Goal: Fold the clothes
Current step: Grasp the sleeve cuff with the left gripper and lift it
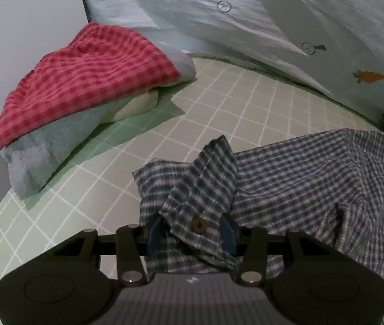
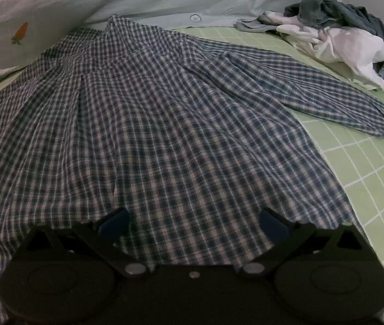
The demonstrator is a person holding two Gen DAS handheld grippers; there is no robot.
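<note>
A blue-and-white plaid shirt [image 2: 181, 124] lies spread on the green grid bedsheet [image 2: 368, 168], one sleeve [image 2: 335, 92] stretched to the right. In the left wrist view my left gripper [image 1: 192, 233] has its blue fingers [image 1: 228, 233] on either side of the buttoned cuff [image 1: 200, 197] of the shirt's other sleeve, which stands bunched up between them; the grip looks partly closed on the cloth. My right gripper [image 2: 193, 223] hovers just above the shirt's lower body, fingers [image 2: 273, 223] wide apart and empty.
A stack of folded clothes, red gingham [image 1: 89, 81] on top of grey-blue and cream pieces, sits at the left. A pale blue duvet with carrot prints [image 1: 273, 27] lines the back. A heap of unfolded white and denim clothes [image 2: 349, 40] lies at the far right.
</note>
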